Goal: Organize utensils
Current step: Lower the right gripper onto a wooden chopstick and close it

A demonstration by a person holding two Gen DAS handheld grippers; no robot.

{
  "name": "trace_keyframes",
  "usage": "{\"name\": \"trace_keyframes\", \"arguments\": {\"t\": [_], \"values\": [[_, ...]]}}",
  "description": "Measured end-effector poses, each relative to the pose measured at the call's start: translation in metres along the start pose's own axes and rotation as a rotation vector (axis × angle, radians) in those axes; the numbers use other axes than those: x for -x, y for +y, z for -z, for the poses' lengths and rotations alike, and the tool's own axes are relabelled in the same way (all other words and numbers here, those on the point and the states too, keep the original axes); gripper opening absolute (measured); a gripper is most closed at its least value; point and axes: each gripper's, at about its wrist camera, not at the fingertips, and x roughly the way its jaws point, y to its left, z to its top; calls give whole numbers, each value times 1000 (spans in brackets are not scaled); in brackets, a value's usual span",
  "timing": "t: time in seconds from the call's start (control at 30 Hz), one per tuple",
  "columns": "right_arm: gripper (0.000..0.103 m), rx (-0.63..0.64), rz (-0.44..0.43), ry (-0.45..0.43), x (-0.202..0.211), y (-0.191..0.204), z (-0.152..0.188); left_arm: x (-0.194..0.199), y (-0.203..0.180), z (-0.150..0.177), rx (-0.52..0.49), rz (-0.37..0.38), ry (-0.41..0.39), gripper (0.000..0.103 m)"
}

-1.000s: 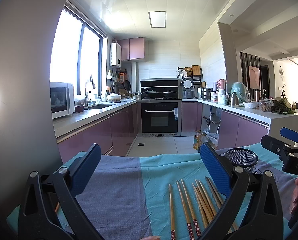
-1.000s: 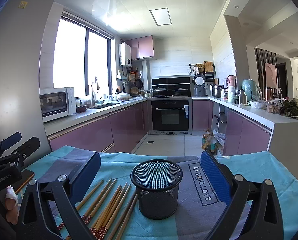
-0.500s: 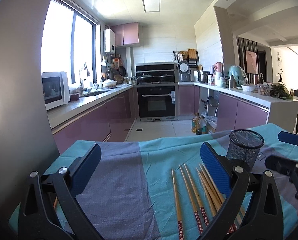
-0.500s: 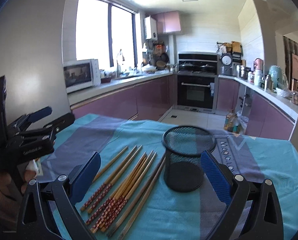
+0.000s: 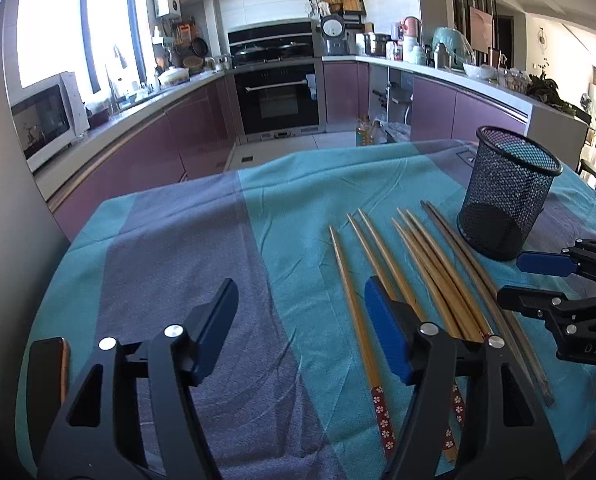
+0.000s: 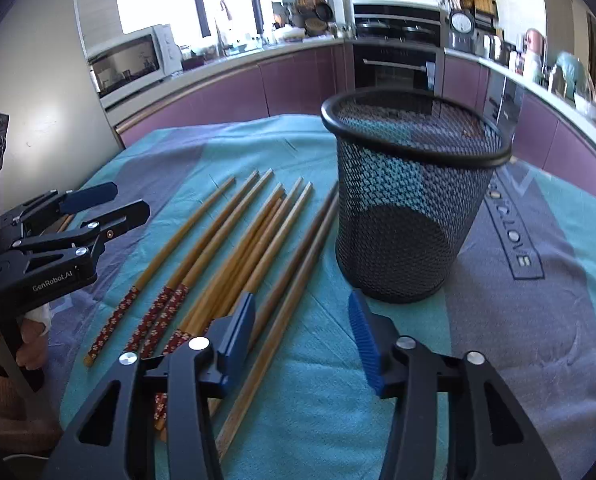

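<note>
Several wooden chopsticks (image 5: pixel 414 276) lie side by side on the teal and grey cloth; they also show in the right wrist view (image 6: pixel 234 256). Some have red flowered ends. An empty black mesh cup (image 5: pixel 506 192) stands upright just right of them, also in the right wrist view (image 6: pixel 410 196). My left gripper (image 5: pixel 302 320) is open and empty, low over the cloth at the left of the chopsticks. My right gripper (image 6: pixel 302 320) is open and empty, low over the near ends of the two darkest chopsticks, just in front of the cup.
The table's cloth (image 5: pixel 202 240) ends at the far edge, with a kitchen floor and purple cabinets (image 5: pixel 146 140) beyond. A phone-like dark slab (image 5: pixel 48 368) lies at the cloth's near left. The cloth reads "Magic.LOVE" (image 6: pixel 514 232) right of the cup.
Both grippers have dropped and tilted down toward the table. The right one has moved close to the cup and chopsticks. Both stay open.
</note>
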Motion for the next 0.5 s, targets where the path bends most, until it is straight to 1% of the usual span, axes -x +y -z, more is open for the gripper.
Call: {"name": "trace_keyframes", "arguments": {"t": [0.07,0.2,0.27,0.3,0.4,0.47,0.5], "values": [[42,-13,7,14,-2,-2,-2,-11,-1,1,-7,24,37,55],[41,-3,18,42,-9,-2,-5,-30,-3,1,-20,71,77,52],[41,12,27,50,-11,-1,-7,-35,-5,1,-28,81,100,49],[39,17,31,55,-15,-2,-9,-39,-6,1,-32,93,112,48],[39,35,51,61,-22,1,-14,-51,-11,0,-46,110,145,47],[39,40,53,63,-26,3,-17,-58,-13,-1,-49,120,171,41],[39,37,53,63,-28,3,-18,-62,-15,-2,-46,129,186,40]]}}
